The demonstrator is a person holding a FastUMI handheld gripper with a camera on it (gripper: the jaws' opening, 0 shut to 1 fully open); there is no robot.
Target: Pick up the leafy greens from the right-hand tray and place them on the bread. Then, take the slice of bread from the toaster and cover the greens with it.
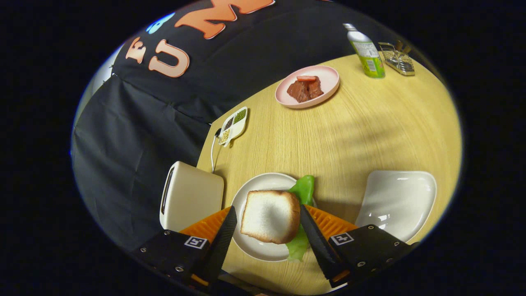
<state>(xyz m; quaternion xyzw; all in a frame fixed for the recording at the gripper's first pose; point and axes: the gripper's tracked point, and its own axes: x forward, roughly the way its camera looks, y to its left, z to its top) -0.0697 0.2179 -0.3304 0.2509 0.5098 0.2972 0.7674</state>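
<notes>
Toasted bread slice (270,216), light, stiff and crumbly, lies over greens (303,190) on the white plate (254,185), between the gripper (268,216)'s spread fingers, toaster (190,197) at nine o'clock; best held gently by opposite crust edges.

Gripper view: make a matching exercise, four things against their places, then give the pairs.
1. slice of bread
2. toaster
3. leafy greens
4. pink plate

A. far across the table, holding brown food
B. beside the white plate, next to the table's edge
C. between the fingers of the gripper
D. under the bread

Pairs: 1-C, 2-B, 3-D, 4-A
</notes>
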